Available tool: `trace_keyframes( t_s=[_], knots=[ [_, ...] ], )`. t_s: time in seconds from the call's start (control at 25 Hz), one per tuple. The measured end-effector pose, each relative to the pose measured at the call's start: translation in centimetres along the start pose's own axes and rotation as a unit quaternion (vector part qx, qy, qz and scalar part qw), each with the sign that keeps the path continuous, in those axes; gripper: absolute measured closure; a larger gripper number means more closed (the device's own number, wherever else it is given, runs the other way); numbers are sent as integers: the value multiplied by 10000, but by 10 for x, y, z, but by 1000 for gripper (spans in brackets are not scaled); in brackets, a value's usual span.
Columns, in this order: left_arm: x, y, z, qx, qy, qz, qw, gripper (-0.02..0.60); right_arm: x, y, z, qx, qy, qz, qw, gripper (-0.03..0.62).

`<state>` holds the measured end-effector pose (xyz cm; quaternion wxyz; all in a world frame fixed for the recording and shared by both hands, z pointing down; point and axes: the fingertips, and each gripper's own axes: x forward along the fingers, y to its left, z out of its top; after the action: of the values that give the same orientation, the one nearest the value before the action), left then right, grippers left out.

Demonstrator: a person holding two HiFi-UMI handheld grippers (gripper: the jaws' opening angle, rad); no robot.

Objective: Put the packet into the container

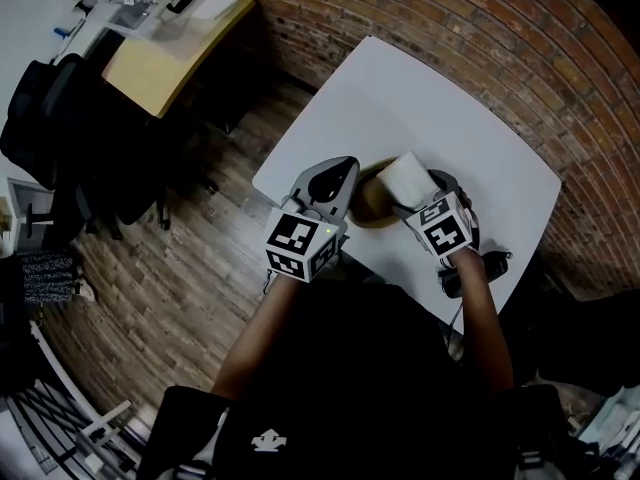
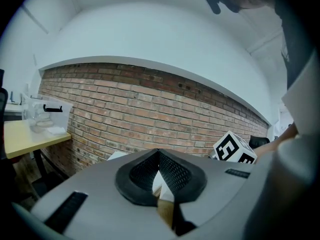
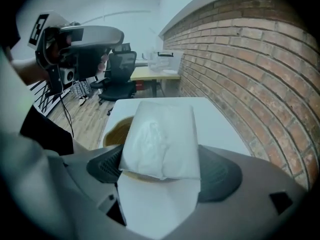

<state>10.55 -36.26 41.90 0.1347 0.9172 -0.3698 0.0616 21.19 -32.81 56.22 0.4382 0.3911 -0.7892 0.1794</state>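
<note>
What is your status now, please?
Right claw shut on packet, over container. Left claw shut, beside it. Packet not yet in. Nothing in the way.

Office: brick wall [image 1: 450, 28], wood floor [image 1: 170, 278], desk [image 3: 155, 74], swivel chair [image 3: 121, 69].

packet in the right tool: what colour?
The packet is plain white; it shows best in the right gripper view.

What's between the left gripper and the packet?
The container sits between the left gripper and the packet, clearest in the head view.
</note>
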Motion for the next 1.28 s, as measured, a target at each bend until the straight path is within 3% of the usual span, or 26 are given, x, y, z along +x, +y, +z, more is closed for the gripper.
trace_keyframes(
  t_s=[0.44, 0.96, 1.28],
  knots=[
    [-18, 16, 2, -8, -94, 322, 9994, 577, 25, 31, 13, -228, 108, 419, 9988, 152],
    [-23, 15, 1, -33, -108, 373, 9992, 577, 46, 37, 0, -123, 384, 458, 9981, 152],
    [-24, 18, -3, -102, -67, 418, 9991, 577, 49, 40, 4, 356, 696, 431, 9960, 170]
  ],
)
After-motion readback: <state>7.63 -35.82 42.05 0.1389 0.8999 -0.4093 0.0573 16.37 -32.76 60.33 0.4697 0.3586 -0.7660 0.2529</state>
